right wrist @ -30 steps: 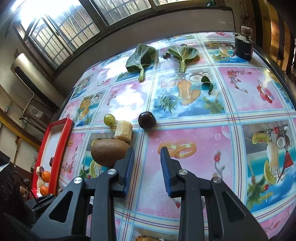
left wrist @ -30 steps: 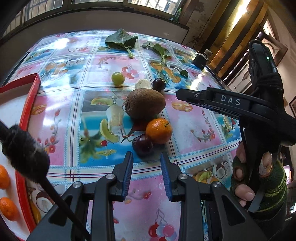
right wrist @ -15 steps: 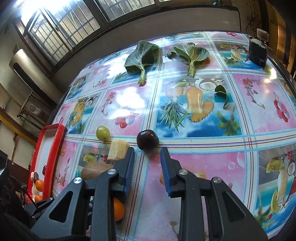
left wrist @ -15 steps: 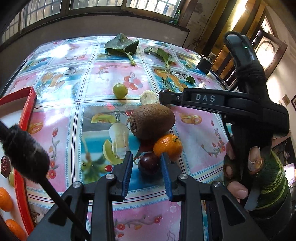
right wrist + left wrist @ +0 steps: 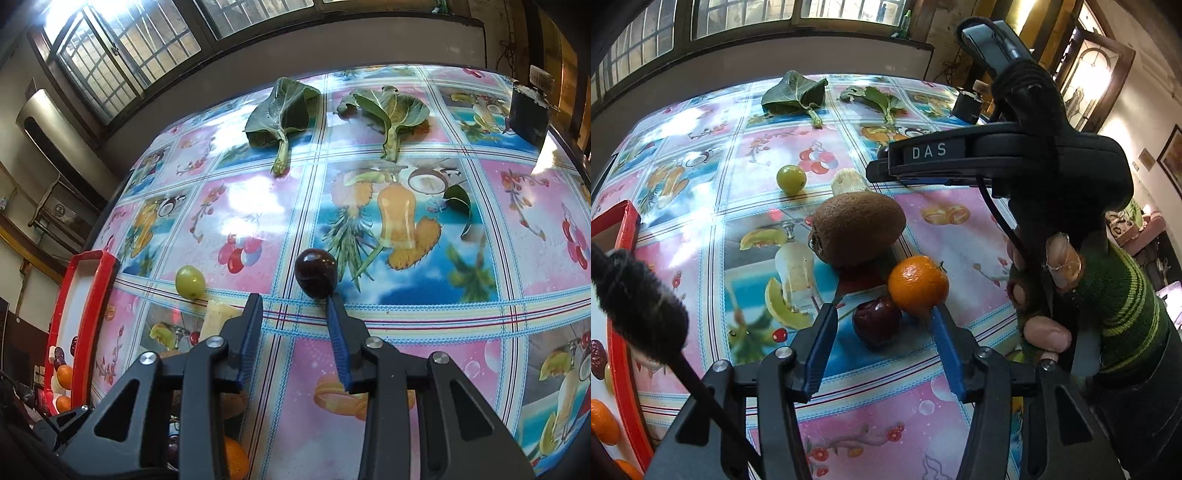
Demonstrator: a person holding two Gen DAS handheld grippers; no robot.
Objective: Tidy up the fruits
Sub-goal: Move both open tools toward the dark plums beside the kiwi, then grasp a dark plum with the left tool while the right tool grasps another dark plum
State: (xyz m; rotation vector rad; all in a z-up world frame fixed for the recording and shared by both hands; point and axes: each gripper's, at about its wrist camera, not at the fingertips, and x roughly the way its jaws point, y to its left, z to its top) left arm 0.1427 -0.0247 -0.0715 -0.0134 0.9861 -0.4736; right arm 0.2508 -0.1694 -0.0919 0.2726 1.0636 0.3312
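Opening, the left claw (image 5: 882,321) is being held around a dark plum (image 5: 877,319) beside the orange (image 5: 918,286) on the counter (image 5: 757,155). "DAS" is being shown on the right claw (image 5: 293,301), also opening, nothing clamped.

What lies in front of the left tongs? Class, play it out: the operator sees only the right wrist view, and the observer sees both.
Observer: A dark plum sits between the left tongs, whose jaws are opening. The pads do not press on it.
Operator: Is anything crowding that plum?
Observer: An orange sits right beside it, seemingly touching, close to the tip of the finger on the right of the picture.
Operator: And what is behind those two?
Observer: A kiwi lies on its side on the tablecloth.
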